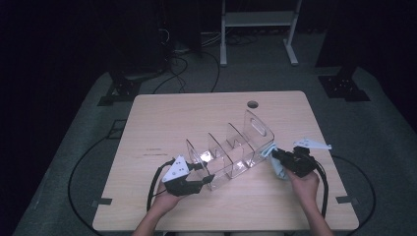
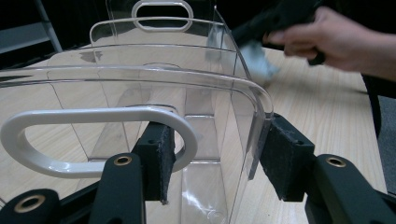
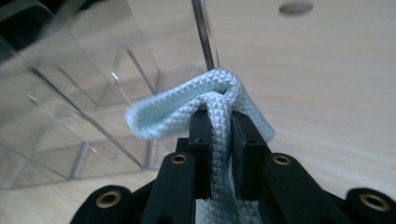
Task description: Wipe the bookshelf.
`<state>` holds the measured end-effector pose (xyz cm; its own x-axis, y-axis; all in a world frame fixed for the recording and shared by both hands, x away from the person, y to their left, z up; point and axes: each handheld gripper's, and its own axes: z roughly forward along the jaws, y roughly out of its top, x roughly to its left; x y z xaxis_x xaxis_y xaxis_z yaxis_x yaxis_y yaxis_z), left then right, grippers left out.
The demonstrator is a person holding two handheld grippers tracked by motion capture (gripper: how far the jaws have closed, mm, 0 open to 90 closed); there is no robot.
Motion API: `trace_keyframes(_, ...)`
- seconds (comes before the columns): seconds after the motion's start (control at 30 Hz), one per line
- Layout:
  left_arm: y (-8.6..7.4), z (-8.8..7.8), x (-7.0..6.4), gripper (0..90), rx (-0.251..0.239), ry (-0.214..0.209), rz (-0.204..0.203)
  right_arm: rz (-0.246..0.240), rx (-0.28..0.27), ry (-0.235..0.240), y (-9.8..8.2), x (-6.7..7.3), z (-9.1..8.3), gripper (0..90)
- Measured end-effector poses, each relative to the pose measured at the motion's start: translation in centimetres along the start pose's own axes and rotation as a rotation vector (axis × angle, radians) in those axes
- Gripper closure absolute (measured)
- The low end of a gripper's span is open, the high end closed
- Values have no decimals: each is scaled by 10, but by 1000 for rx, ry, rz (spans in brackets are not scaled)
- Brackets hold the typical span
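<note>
Counter (image 1: pixel 162 118): wood top, round hole near far edge. Clear plastic rack (image 1: pixel 231 147) lay diagonally across middle of counter. Your left hand-held gripper (image 1: pixel 206 178) clamped rack's near end wall, pads on both faces. Your right hand-held gripper (image 1: pixel 275 154) pinched folded pale cloth (image 3: pixel 205 102) tight, cloth touching rack's far end.

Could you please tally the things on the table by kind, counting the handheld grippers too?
Clear plastic organiser: 1
Pale blue cloth: 1
Handheld grippers: 2, the left gripper clamped on the organiser's end wall, the right gripper pinching the cloth
Total: 4
</note>
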<state>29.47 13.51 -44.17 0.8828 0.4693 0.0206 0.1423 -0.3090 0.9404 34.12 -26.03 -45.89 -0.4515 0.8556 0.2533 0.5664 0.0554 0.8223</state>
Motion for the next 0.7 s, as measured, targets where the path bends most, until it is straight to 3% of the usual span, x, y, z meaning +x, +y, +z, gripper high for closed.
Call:
trace_keyframes(0.1, 0, 0, 0, 478, -1, 0, 1, 10, 35, -9, -7, -4, 12, 795)
trace_keyframes(0.13, 0, 0, 0, 478, -1, 0, 1, 13, 71, -20, -12, -9, 22, 795)
trace_keyframes(0.2, 0, 0, 0, 478, -2, -1, 0, 23, 84, -18, -14, -10, 25, 795)
trace_keyframes(0.27, 0, 0, 0, 478, -5, -2, -1, 22, 88, -19, -13, -11, 24, 795)
trace_keyframes(0.33, 0, 0, 0, 478, -5, -1, -2, 18, 36, -10, -8, -8, 12, 795)
trace_keyframes(0.43, 0, 0, 0, 478, -4, -1, -1, 13, 8, -13, -3, -8, 4, 795)
trace_keyframes(0.7, 0, 0, -1, 478, -3, 2, -1, 13, 96, -29, -18, -9, 25, 795)
